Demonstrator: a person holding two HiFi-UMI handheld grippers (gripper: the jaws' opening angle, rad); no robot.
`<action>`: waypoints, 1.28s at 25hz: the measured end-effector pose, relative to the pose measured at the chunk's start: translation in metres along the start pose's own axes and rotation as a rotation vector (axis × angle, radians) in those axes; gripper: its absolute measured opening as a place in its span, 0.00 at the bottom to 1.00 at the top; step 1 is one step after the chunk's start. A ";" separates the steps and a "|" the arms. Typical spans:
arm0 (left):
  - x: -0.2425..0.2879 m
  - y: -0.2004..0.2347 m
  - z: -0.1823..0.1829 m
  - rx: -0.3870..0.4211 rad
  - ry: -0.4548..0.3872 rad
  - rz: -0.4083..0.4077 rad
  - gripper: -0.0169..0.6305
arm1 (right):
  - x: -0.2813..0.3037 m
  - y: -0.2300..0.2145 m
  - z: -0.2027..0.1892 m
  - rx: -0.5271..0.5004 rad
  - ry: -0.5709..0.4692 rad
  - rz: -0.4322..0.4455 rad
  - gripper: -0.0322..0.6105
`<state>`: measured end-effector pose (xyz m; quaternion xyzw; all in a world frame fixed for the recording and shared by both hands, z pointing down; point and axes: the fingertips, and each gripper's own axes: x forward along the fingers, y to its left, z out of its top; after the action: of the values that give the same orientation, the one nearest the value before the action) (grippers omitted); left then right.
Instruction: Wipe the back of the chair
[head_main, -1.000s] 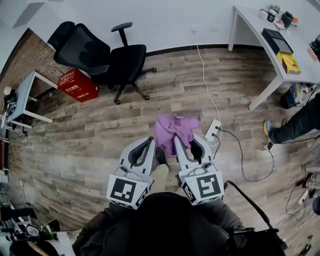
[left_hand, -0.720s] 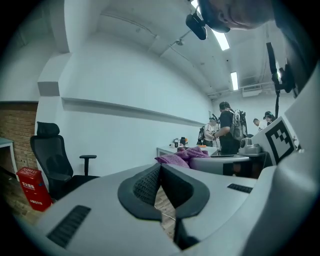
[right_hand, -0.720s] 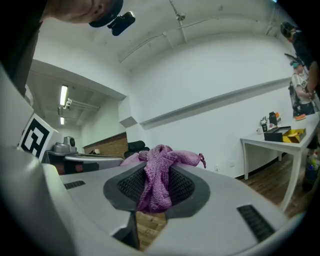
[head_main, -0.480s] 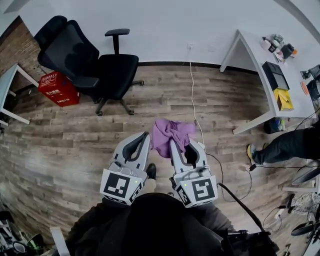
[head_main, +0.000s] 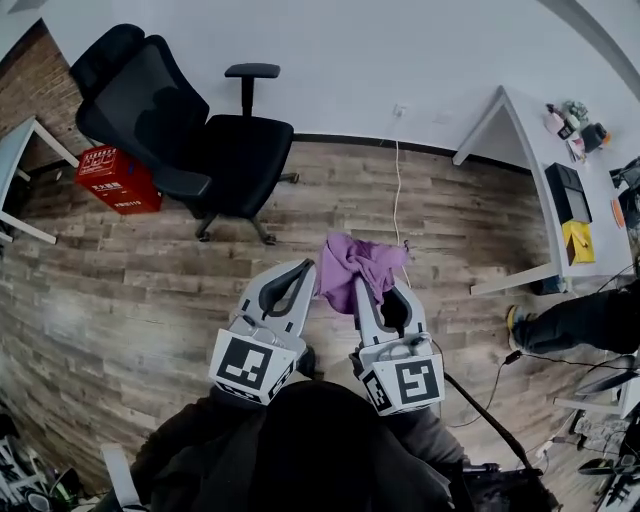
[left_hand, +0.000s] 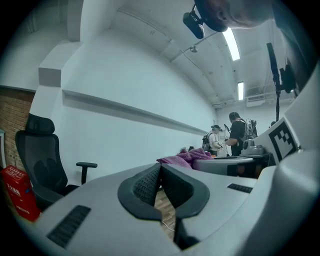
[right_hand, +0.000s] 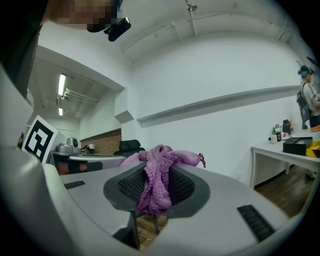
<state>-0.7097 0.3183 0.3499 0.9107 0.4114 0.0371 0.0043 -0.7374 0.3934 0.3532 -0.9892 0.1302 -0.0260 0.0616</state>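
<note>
As the right gripper (head_main: 362, 290) clamps the purple cloth (head_main: 360, 260), leaving loose folds ahead of its jaws as a wiping face, the left gripper (head_main: 303, 272) sits alongside, jaws together and empty. The chair (head_main: 150, 100) stands well ahead and leftward, its back not yet reached.

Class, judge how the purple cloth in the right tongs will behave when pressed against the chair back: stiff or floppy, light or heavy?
Probably floppy: the purple cloth bunches and droops around the right tongs, which are shut on it. Likely light, since one pinched fold carries it all. Its knitted texture should probably grip rather than slip.
</note>
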 end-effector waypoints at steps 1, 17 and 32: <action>0.005 0.003 0.001 -0.001 -0.005 0.003 0.04 | 0.004 -0.004 0.002 -0.003 -0.001 -0.002 0.21; 0.171 0.042 -0.027 0.006 0.141 0.076 0.04 | 0.117 -0.140 -0.021 0.124 0.055 0.068 0.21; 0.301 0.068 0.012 0.066 0.158 0.177 0.04 | 0.211 -0.278 0.019 0.167 0.014 0.090 0.21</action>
<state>-0.4591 0.4994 0.3601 0.9373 0.3294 0.0956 -0.0615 -0.4614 0.6071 0.3773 -0.9736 0.1721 -0.0408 0.1439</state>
